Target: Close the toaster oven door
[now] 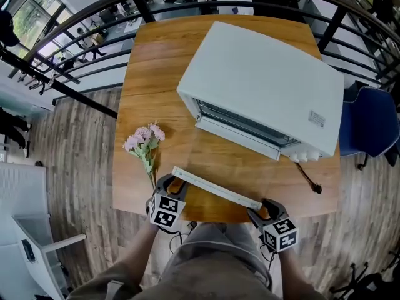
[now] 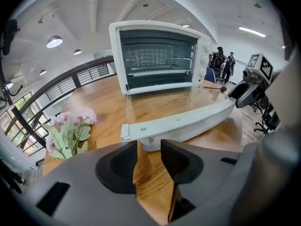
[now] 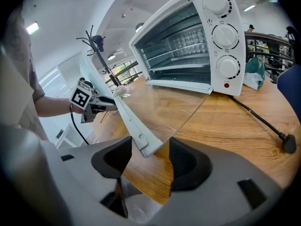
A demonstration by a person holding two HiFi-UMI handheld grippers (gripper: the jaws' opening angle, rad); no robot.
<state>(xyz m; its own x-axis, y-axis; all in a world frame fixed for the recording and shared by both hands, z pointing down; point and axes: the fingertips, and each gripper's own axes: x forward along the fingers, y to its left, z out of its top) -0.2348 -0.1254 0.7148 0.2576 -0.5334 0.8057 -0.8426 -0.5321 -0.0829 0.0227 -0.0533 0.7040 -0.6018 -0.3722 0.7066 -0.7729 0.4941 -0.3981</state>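
A white toaster oven [image 1: 262, 86] stands on a wooden table [image 1: 156, 74] with its glass door folded down flat toward me. The door's white handle bar [image 1: 215, 189] runs along the near table edge. My left gripper [image 1: 177, 183] sits at the bar's left end, and in the left gripper view [image 2: 149, 147] its jaws stand apart just short of the bar [image 2: 183, 121], without touching it. My right gripper [image 1: 265, 206] is at the right end. In the right gripper view [image 3: 149, 147] the bar's corner [image 3: 141, 142] lies between its wide jaws, with gaps on both sides.
A bunch of pink flowers [image 1: 145, 139] lies on the table left of the door. The oven's black power cord [image 1: 309, 180] trails off its right front corner. A black railing [image 1: 75, 74] curves behind the table, and a blue chair [image 1: 369, 124] stands to the right.
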